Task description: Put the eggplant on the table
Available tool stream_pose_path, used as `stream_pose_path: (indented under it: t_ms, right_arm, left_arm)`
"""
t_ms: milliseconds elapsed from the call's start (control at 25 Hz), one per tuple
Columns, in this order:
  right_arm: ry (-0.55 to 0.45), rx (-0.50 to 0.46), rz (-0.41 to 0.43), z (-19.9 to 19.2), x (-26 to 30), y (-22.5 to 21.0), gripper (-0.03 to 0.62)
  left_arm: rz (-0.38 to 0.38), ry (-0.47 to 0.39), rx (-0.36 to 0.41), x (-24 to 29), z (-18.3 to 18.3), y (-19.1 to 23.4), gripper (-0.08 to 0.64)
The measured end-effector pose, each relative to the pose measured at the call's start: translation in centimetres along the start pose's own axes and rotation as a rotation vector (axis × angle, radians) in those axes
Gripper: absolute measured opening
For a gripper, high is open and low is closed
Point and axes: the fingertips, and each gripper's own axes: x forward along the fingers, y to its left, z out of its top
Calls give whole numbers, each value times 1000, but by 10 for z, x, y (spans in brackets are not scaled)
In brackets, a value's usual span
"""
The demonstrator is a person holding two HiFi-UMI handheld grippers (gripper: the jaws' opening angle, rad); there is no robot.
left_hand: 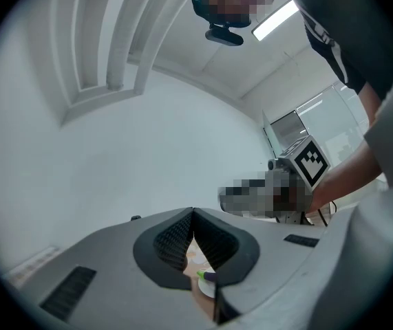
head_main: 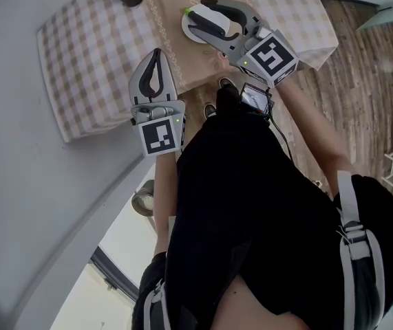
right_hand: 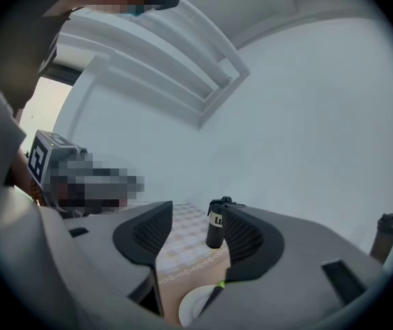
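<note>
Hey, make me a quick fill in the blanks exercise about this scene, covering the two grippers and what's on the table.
1. The left gripper has its jaws ____, with nothing between them.
2. The right gripper has its jaws ____, and they are empty too.
3. The purple eggplant with a green stem lies on a round white ____.
4. The black bottle stands upright on the checked ____.

Missing words: shut; open; plate; tablecloth.
</note>
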Motion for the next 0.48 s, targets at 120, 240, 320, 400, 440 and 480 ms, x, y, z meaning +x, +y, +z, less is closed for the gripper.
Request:
stream_pose_path:
  t_ms: [120, 240, 320, 400, 440, 480]
  right_arm:
    - [-34, -15, -10, 10, -4, 0, 213]
    - [-60, -33, -30, 17, -9, 1, 212]
    - [-74, -35, -40, 22, -11, 1, 212]
    - [-89, -37, -47, 27, -13, 1, 212]
    - [-97, -40, -52, 30, -14, 2, 212]
    - [-105, -42, -56, 33, -15, 3, 212]
  left_arm:
    - [0, -14, 10, 1, 8, 1, -8]
    - [0, -32, 8, 1, 17, 0, -8]
    - [0, -41, 11, 2, 22, 1, -8]
    - [-1, -52, 17, 3, 27, 2, -8]
    - [0, -57, 19, 4, 29, 2, -8]
    - [1, -61, 21, 4, 31, 2, -8]
